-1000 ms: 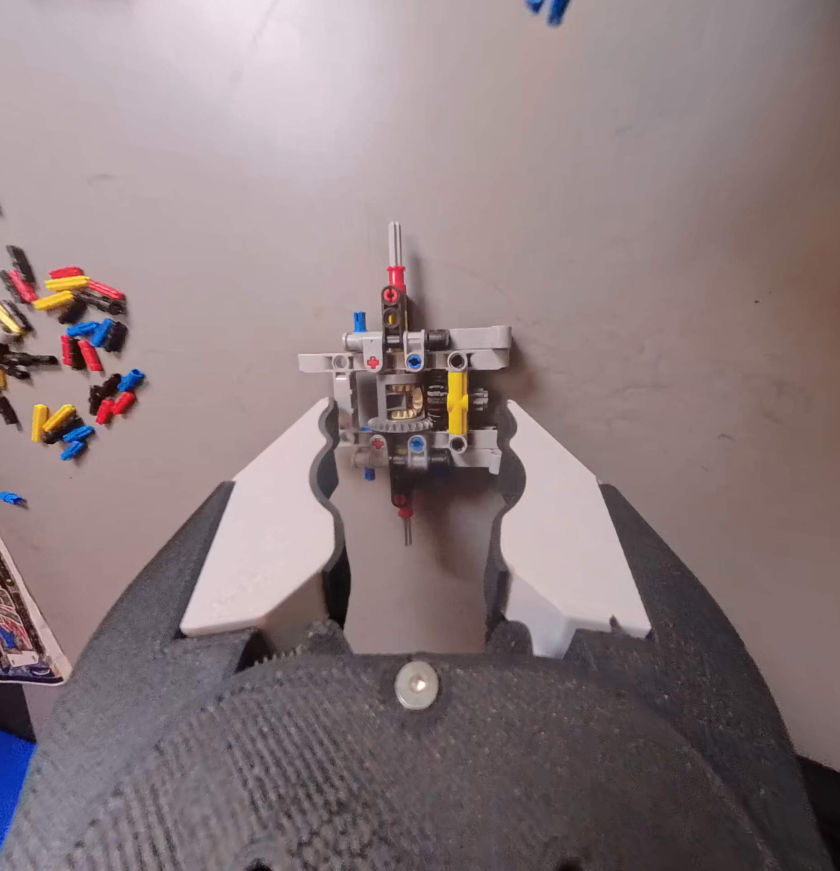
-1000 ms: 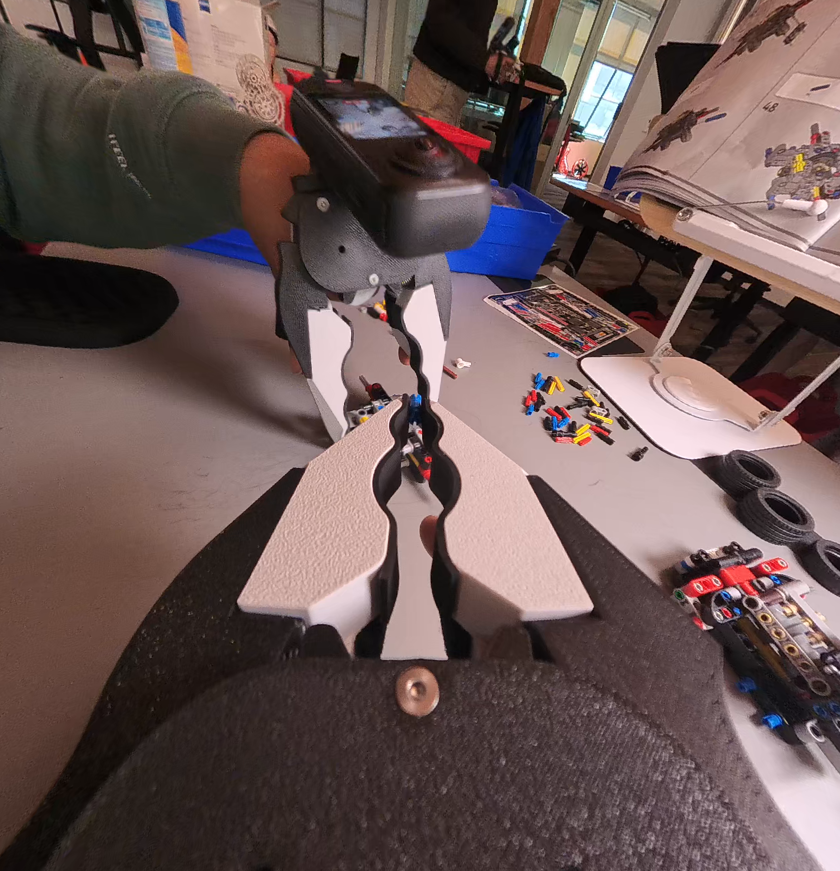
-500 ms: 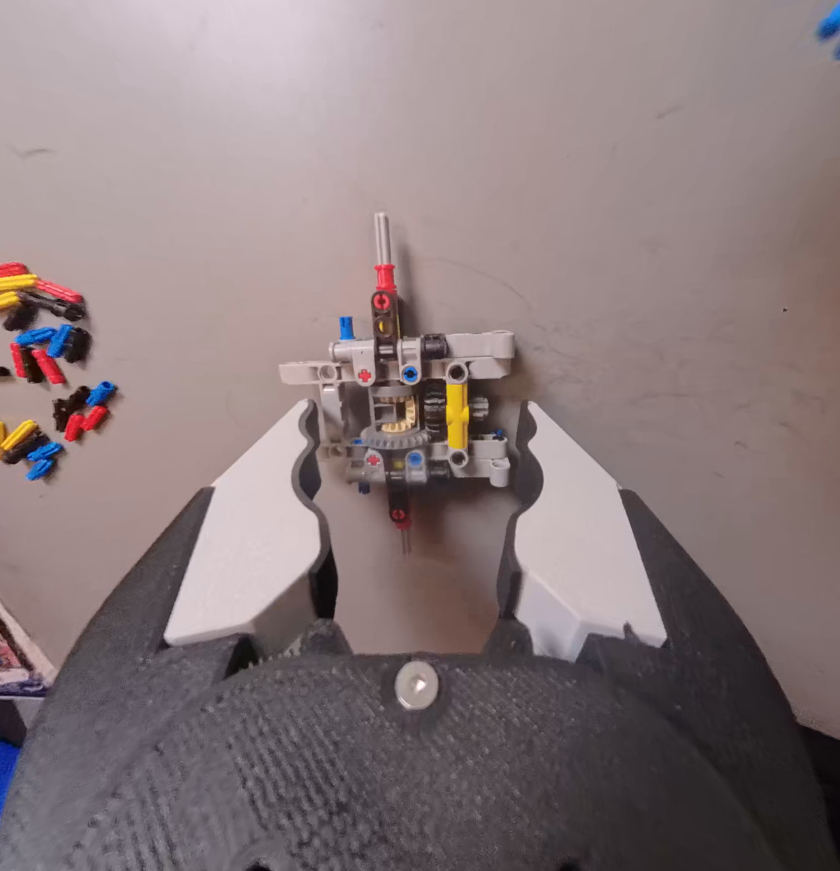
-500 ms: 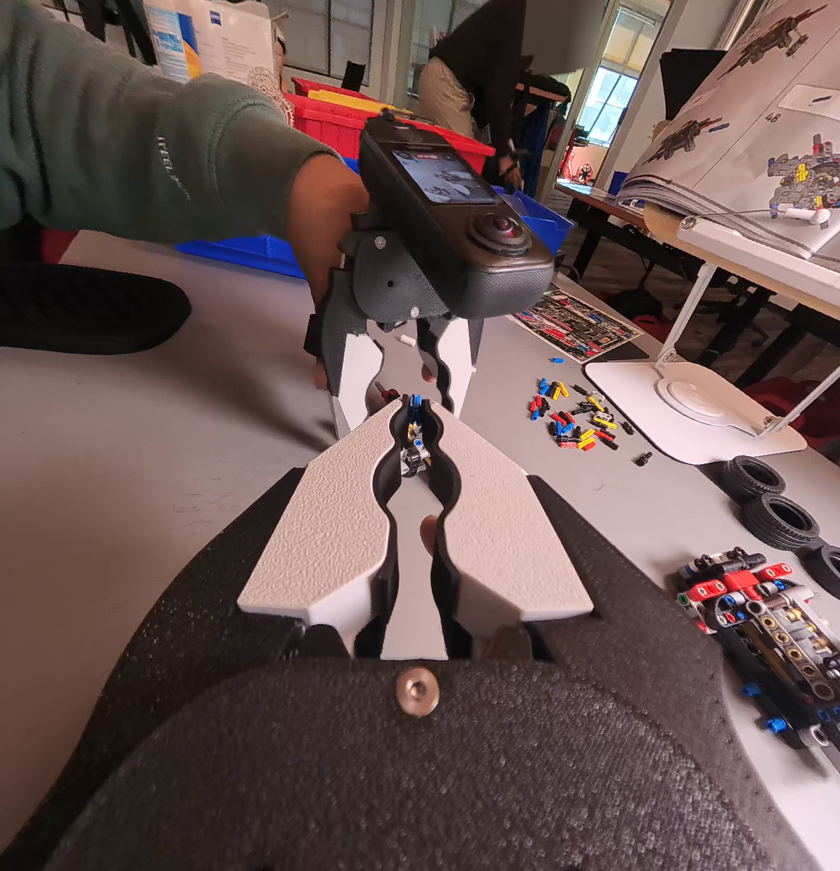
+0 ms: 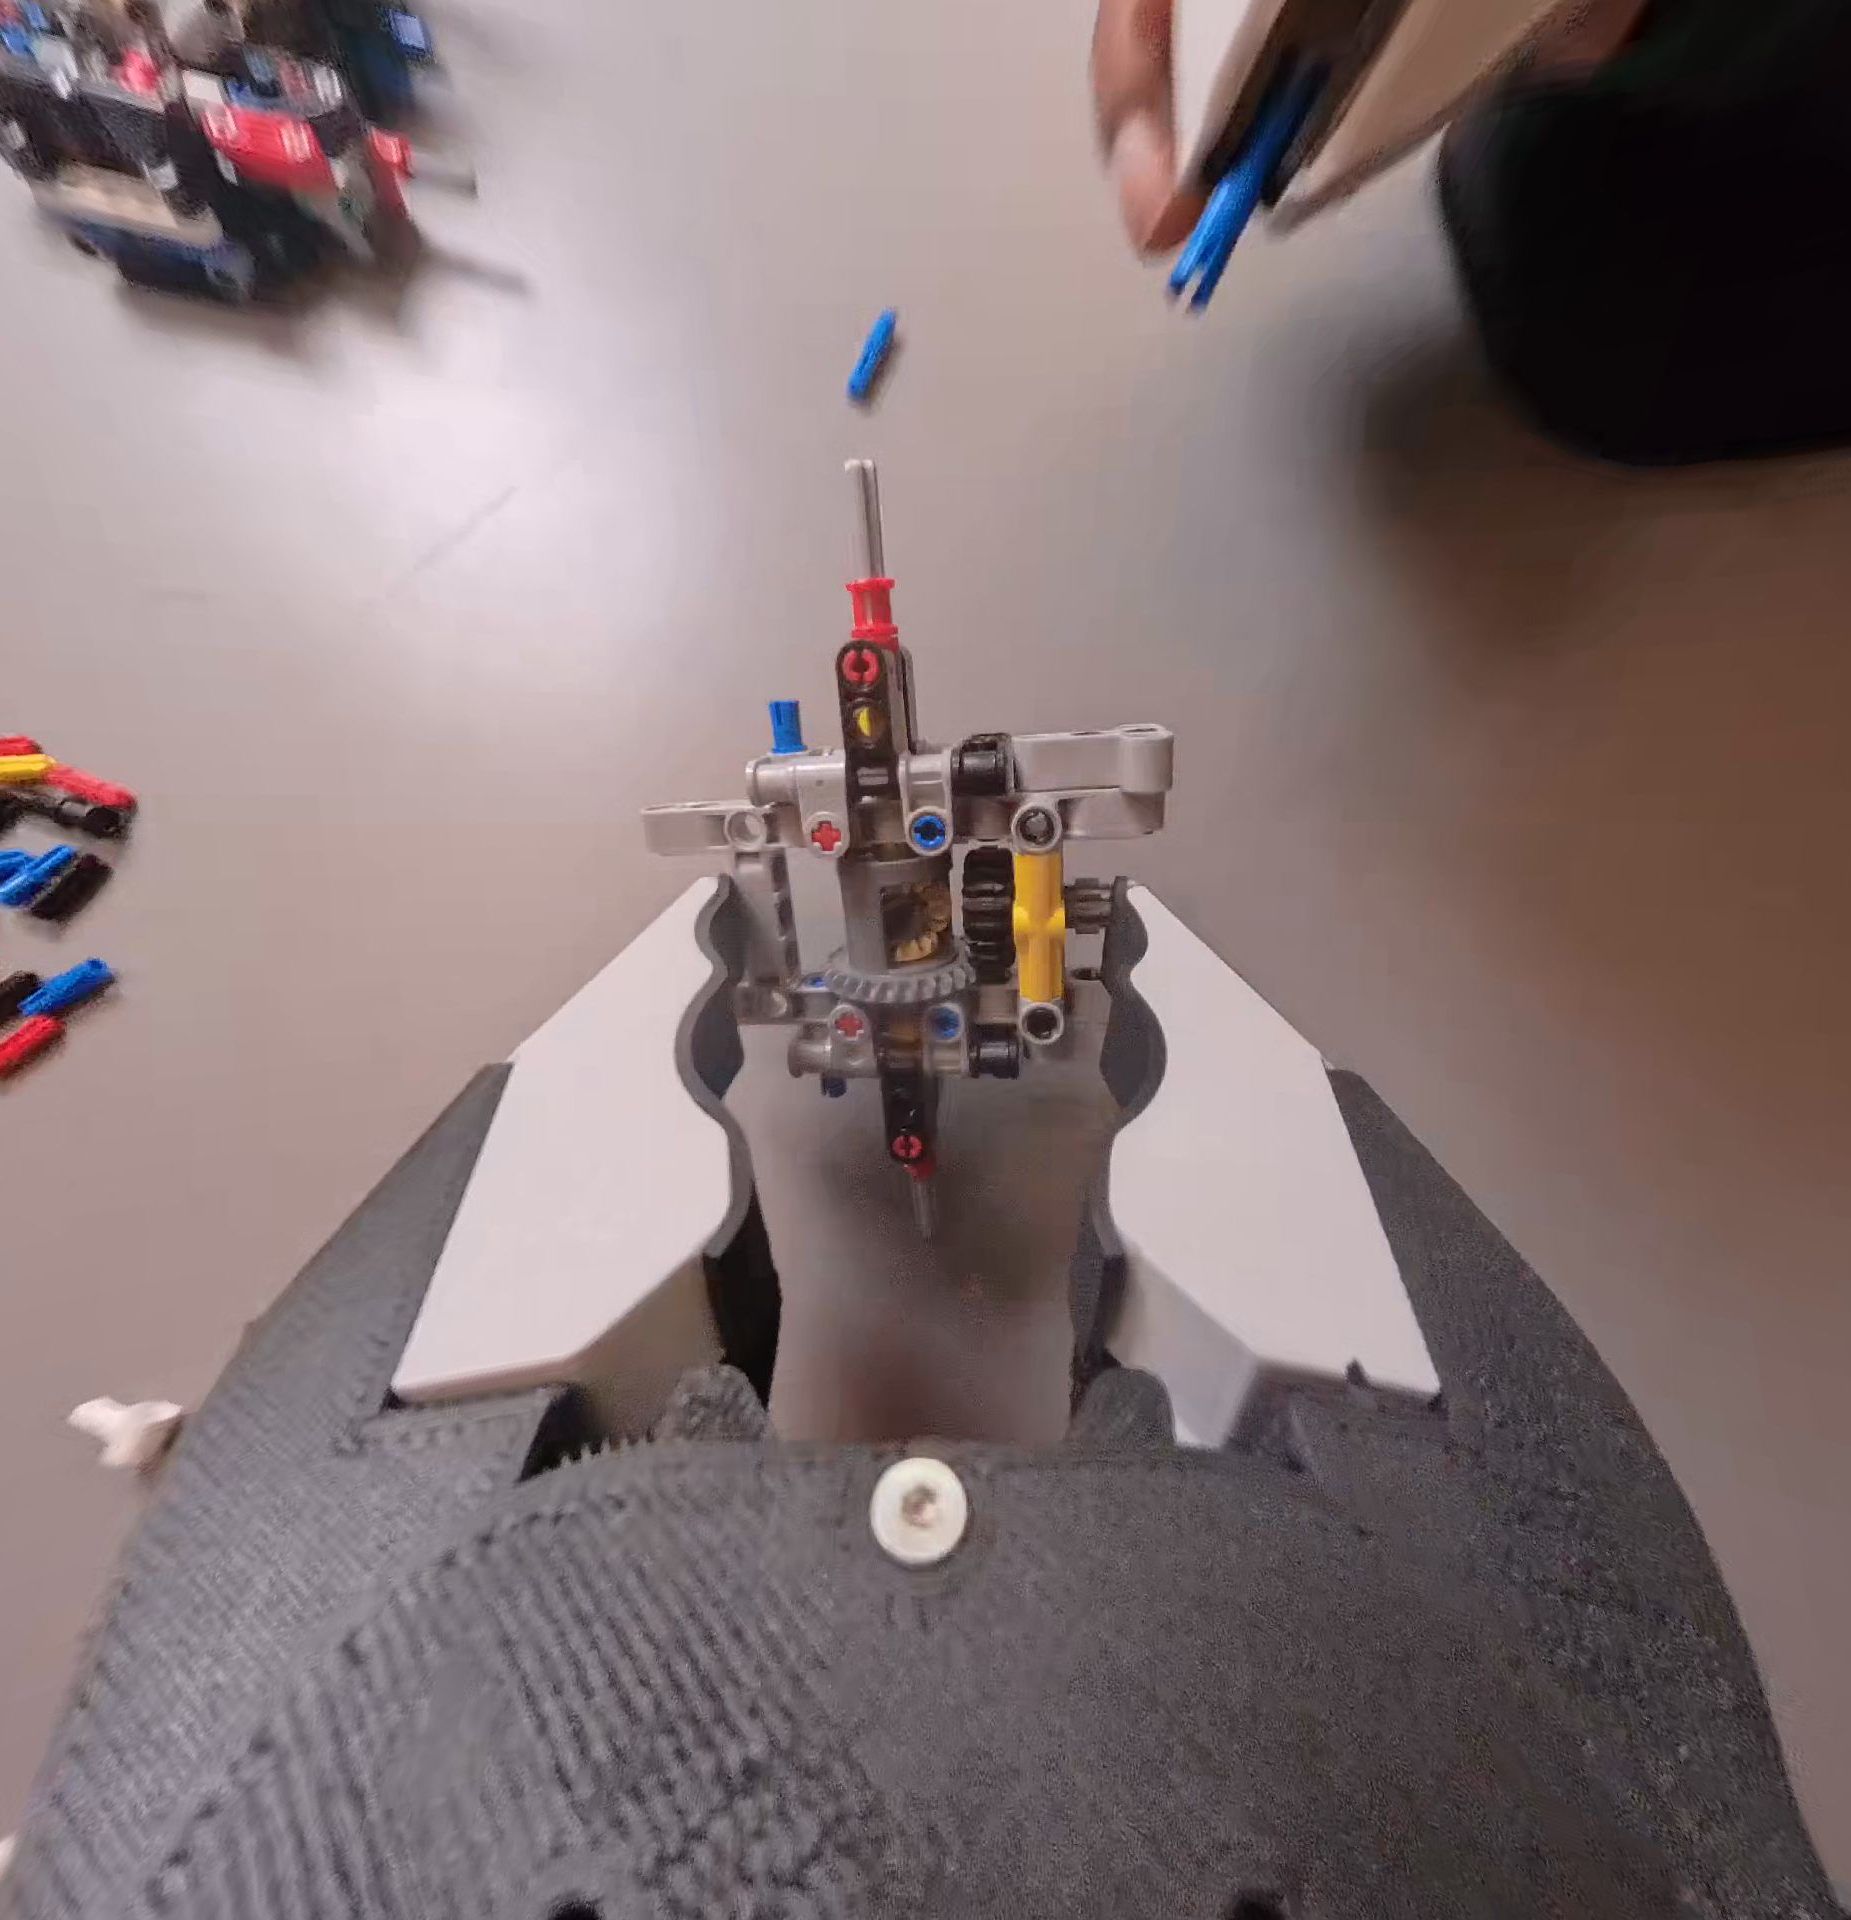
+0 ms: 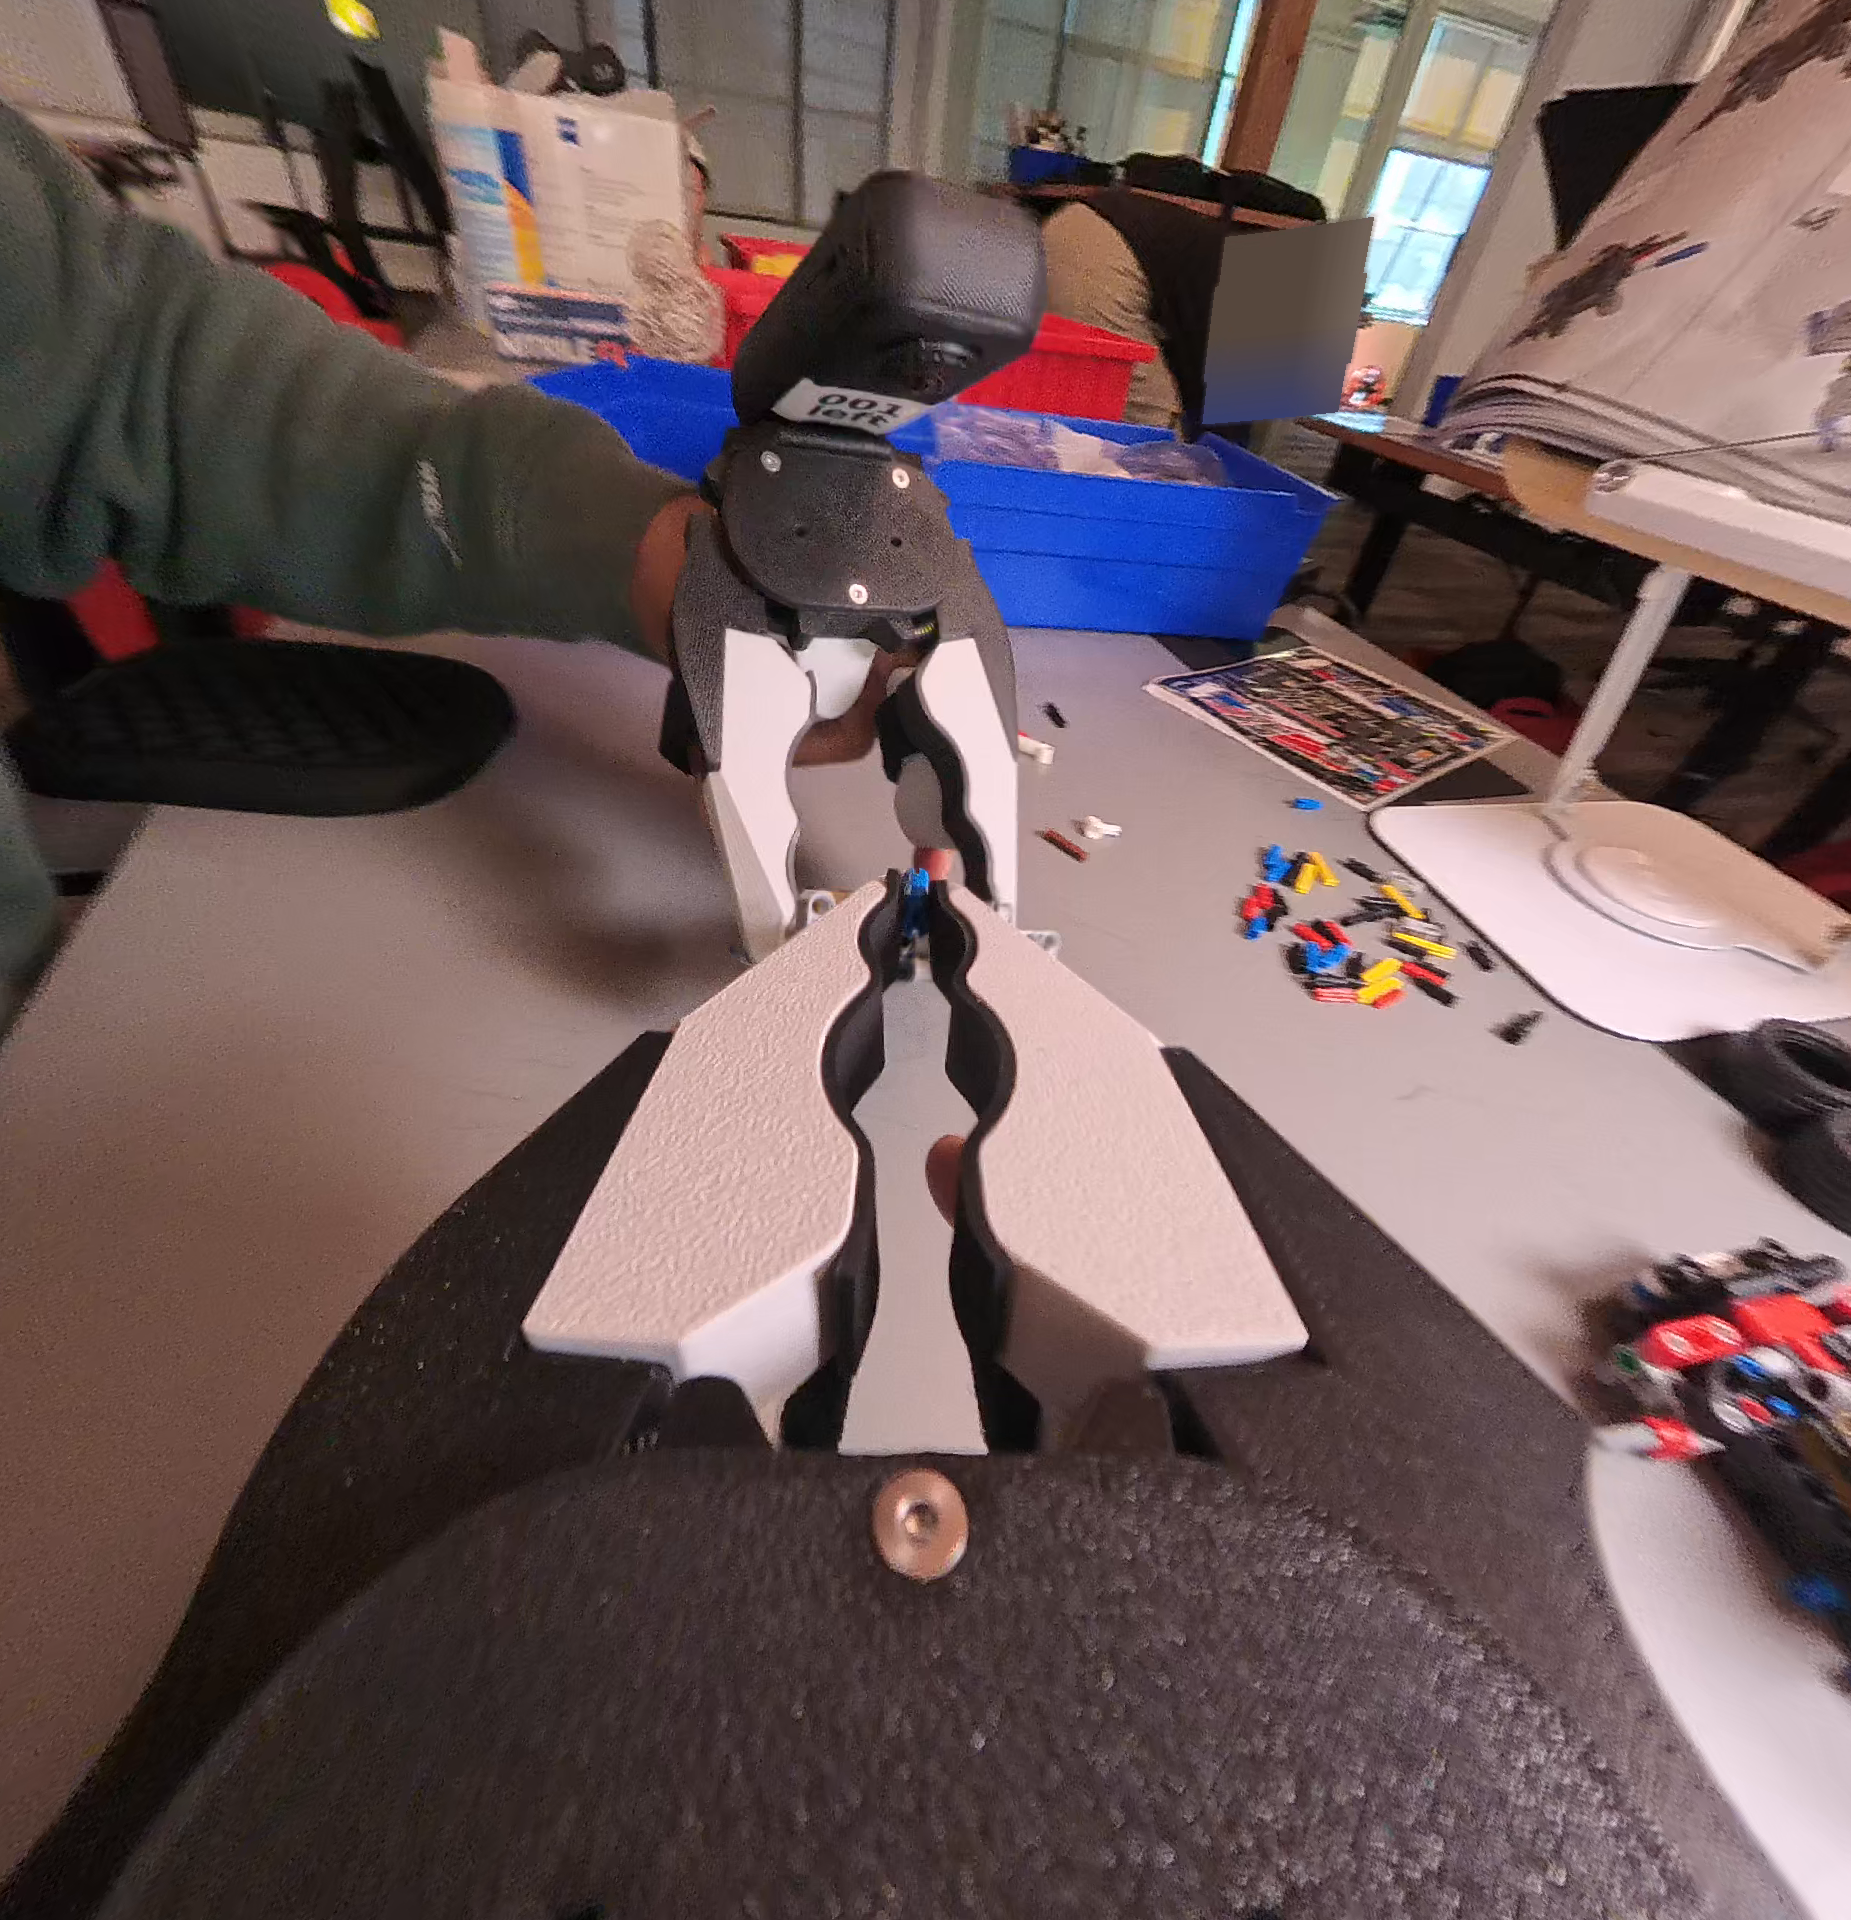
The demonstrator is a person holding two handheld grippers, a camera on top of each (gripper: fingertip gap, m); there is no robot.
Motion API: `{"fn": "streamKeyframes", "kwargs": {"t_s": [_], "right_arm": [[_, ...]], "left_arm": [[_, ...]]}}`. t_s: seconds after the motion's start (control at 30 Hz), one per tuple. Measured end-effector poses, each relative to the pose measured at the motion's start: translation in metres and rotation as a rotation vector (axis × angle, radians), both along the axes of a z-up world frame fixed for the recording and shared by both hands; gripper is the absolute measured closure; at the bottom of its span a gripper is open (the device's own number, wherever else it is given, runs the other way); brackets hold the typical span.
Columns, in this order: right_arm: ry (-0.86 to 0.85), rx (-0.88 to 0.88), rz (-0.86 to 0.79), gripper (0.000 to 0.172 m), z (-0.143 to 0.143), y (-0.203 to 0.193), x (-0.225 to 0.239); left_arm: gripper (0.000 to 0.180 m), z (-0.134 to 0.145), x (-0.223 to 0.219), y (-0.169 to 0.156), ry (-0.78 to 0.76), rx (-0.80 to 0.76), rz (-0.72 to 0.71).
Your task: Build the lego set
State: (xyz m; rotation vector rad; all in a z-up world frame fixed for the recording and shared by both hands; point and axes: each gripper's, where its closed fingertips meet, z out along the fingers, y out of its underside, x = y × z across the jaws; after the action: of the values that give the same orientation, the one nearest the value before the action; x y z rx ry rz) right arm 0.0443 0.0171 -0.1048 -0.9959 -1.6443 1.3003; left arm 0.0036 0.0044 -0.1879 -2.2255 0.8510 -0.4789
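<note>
Since a second ago I've raised my left hand-held gripper (image 5: 916, 940), pinching the grey geared brick assembly (image 5: 905, 894); right hand-held gripper (image 6: 913, 914) pinches a small blue plastic pin (image 6: 913, 902) above the bench (image 5: 381, 520).

The left gripper (image 5: 916, 935) points steeply down at the desk (image 5: 1420, 935), its jaws set wide apart around a small grey gear assembly (image 5: 905, 894); the pads (image 5: 715, 997) seem to press its sides, though the contact is partly hidden. A green-sleeved arm (image 6: 277, 457) reaches in from the left to carry it. The right gripper (image 6: 913, 914) is held lower and more level, its jaws nearly together, pinching a small blue pin (image 6: 913, 906) at the tips.
</note>
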Motion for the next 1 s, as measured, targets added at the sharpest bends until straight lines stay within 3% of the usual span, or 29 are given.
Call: {"fn": "streamKeyframes", "kwargs": {"t_s": [0.03, 0.2, 0.4, 1.0], "right_arm": [[-0.006, -0.032, 0.043, 0.169, 0.000, -0.007, 0.001], [-0.091, -0.144, 0.204, 0.169, -0.011, -0.034, 0.006], [-0.178, -0.159, 0.288, 0.169, -0.026, -0.054, 0.007], [-0.334, -0.097, 0.306, 0.169, -0.056, -0.059, 0.010]], "left_arm": [[0.111, 0.007, 0.005, -0.003, -0.063, 0.053, 0.014], [0.111, 0.015, 0.017, -0.016, -0.117, 0.230, 0.039], [0.111, 0.012, 0.018, -0.022, -0.083, 0.289, 0.003], [0.112, -0.006, 0.022, -0.031, -0.136, 0.181, -0.005]]}}
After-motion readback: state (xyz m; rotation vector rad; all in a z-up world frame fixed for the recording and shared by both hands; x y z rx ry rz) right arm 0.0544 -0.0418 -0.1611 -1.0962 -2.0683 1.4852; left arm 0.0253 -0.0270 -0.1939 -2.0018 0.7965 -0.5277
